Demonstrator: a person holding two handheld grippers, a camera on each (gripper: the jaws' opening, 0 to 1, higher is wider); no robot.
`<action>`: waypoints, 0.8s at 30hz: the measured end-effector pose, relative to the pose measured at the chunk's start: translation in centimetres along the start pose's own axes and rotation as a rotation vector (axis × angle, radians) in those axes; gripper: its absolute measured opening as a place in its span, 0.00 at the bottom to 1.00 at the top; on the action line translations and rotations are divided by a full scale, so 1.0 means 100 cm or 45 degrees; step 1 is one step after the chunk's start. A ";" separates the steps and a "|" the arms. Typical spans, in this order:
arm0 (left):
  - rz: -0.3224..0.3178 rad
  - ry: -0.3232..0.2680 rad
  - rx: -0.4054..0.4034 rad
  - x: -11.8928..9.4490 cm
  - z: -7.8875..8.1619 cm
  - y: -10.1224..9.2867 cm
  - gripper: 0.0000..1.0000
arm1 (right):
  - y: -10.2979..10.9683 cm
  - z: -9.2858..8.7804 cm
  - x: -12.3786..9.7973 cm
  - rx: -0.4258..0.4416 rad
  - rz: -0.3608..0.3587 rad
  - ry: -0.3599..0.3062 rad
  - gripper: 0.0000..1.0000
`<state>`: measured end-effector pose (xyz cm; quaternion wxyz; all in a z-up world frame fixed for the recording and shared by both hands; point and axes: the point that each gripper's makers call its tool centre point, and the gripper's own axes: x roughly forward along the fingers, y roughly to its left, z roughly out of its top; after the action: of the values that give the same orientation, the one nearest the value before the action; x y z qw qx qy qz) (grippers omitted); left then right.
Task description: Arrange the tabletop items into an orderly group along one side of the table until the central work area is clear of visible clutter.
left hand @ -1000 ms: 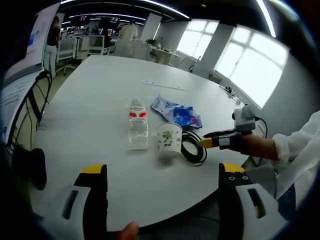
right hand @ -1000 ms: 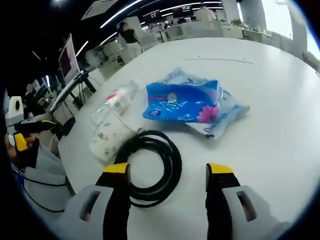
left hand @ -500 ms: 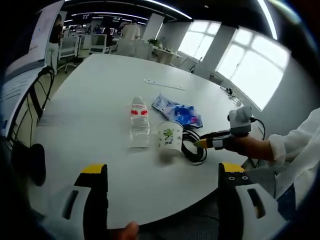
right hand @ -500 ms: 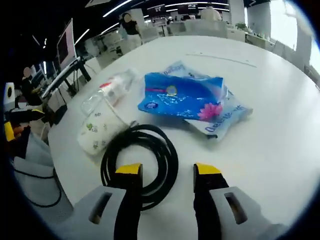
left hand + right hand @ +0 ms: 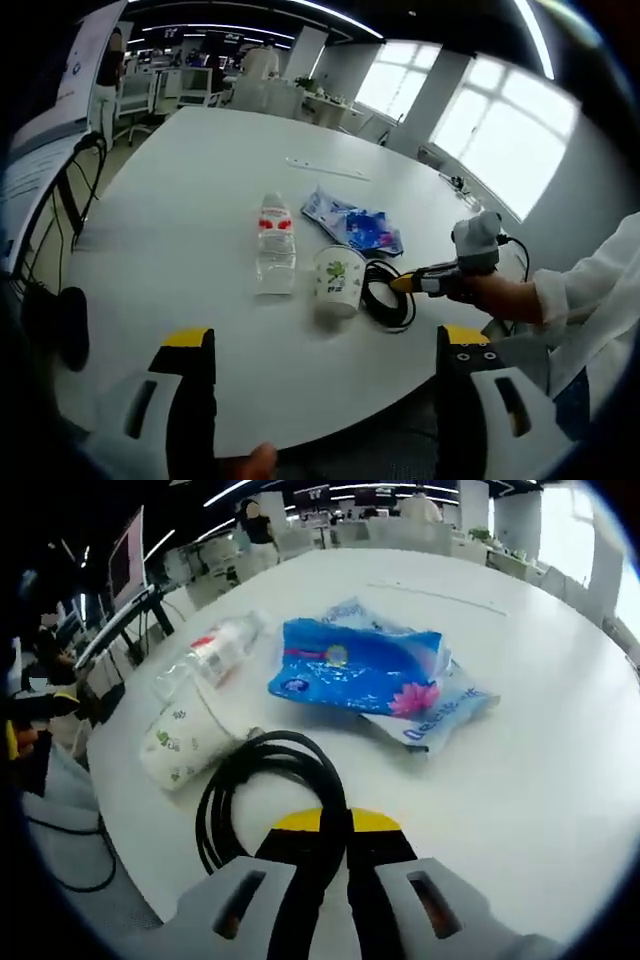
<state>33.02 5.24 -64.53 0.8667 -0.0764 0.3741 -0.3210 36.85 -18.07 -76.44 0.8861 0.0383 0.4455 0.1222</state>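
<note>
Left gripper view: a round white counter (image 5: 180, 230) carries one clear water bottle (image 5: 275, 253) with a red label, lying on its side; one white paper cup (image 5: 338, 280) with a green printed motif, standing upright; two blue packets (image 5: 352, 222), one lying partly on the other; and one coil of black cable (image 5: 388, 292) just beside the cup. The writing on the bottle label and cup is too small to read. A thin pale strip (image 5: 328, 169) lies well apart from the group, farther across the counter. The left hand-held gripper (image 5: 325, 375) hangs short of the counter's near edge, its two yellow-tipped jaws spread wide with nothing between them. The right hand-held gripper (image 5: 415, 283), held by a person's hand (image 5: 490, 292) in a white sleeve (image 5: 590, 300), reaches the coil from the right.

Right gripper view: the right hand-held gripper (image 5: 335, 822) is clenched on the near strand of the black cable (image 5: 270, 790), the yellow tips pressed against it from both sides. The cup (image 5: 185, 742) lies just beside the coil, with the bottle (image 5: 212, 652) beyond it. The upper packet (image 5: 355, 667) is bright blue with a pink flower; the paler packet under it bears printed lettering that cannot be made out. All four kinds of items sit grouped near the middle of the counter (image 5: 540, 760).
</note>
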 end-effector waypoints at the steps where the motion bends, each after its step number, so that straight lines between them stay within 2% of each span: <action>1: 0.001 0.000 0.000 0.000 0.000 0.000 0.94 | 0.002 -0.001 0.000 0.050 0.040 0.007 0.03; 2: 0.003 0.001 0.000 0.000 -0.001 0.001 0.94 | 0.002 -0.001 -0.001 0.097 0.053 0.013 0.02; 7: 0.008 0.003 -0.005 -0.001 -0.002 0.002 0.94 | -0.010 0.003 -0.017 0.149 0.058 -0.030 0.00; 8: 0.008 0.004 -0.008 -0.001 -0.003 0.002 0.94 | -0.008 0.011 -0.019 0.207 0.091 -0.082 0.00; 10: 0.006 0.005 -0.012 0.000 -0.003 0.002 0.94 | -0.010 0.009 -0.026 0.222 0.115 -0.064 0.00; 15: -0.004 0.000 -0.015 0.003 -0.002 -0.001 0.94 | -0.016 0.011 -0.038 0.233 0.128 -0.087 0.00; 24: -0.009 0.012 -0.009 0.005 -0.003 -0.003 0.94 | -0.022 0.027 -0.072 0.313 0.210 -0.192 0.00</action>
<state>32.90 4.69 -64.95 0.8635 -0.0792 0.3791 -0.3230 35.26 -21.89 -69.62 0.8926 0.1919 0.3847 0.1358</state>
